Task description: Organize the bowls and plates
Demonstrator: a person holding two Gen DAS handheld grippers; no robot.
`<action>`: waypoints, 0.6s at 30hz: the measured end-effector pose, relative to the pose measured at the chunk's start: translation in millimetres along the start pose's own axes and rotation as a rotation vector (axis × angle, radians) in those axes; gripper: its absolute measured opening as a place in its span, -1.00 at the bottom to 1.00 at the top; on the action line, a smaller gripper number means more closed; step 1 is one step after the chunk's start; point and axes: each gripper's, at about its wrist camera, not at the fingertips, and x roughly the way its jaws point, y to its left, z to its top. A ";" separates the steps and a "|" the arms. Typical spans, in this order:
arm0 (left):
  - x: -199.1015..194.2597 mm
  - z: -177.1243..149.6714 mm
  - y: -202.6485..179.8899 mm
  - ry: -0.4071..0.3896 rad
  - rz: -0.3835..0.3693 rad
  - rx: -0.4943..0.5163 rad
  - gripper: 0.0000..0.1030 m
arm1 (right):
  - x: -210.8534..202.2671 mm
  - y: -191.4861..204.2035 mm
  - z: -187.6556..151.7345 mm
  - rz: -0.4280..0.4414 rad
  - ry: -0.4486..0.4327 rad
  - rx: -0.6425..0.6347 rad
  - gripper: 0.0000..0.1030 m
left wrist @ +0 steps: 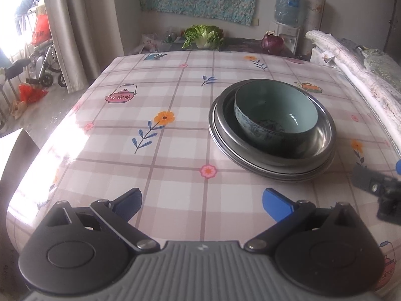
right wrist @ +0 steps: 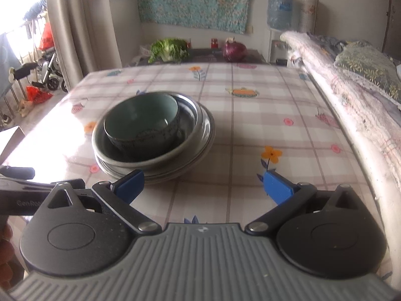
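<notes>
A pale green ceramic bowl (left wrist: 275, 115) sits inside a metal bowl (left wrist: 323, 138), which rests on stacked metal plates (left wrist: 225, 145) on the checked tablecloth. The stack also shows in the right wrist view, with the green bowl (right wrist: 142, 120) in the metal bowl (right wrist: 150, 158) on the plates (right wrist: 208, 130). My left gripper (left wrist: 201, 204) is open and empty, near the table's front edge, left of the stack. My right gripper (right wrist: 203, 184) is open and empty, just in front of the stack and to its right. Its edge shows in the left wrist view (left wrist: 376, 188).
The table (left wrist: 150, 100) carries a floral plaid cloth. Beyond its far edge lie a leafy cabbage (left wrist: 203, 36) and a red cabbage (left wrist: 272, 42). Rolled bedding (right wrist: 351, 95) runs along the right side. A curtain (left wrist: 70, 25) and a wheelchair (left wrist: 42, 67) stand at left.
</notes>
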 end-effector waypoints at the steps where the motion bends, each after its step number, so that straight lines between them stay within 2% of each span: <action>1: -0.9 1.9 0.3 -0.003 0.003 -0.003 1.00 | 2.9 1.1 0.2 0.003 0.011 0.003 0.97; 7: -5.9 8.3 1.7 -0.002 -0.009 -0.010 1.00 | 13.0 1.7 0.6 0.041 0.045 0.041 0.97; 18: -3.3 11.2 -3.7 0.016 -0.026 0.002 1.00 | 8.4 3.0 3.7 0.035 0.035 0.040 0.97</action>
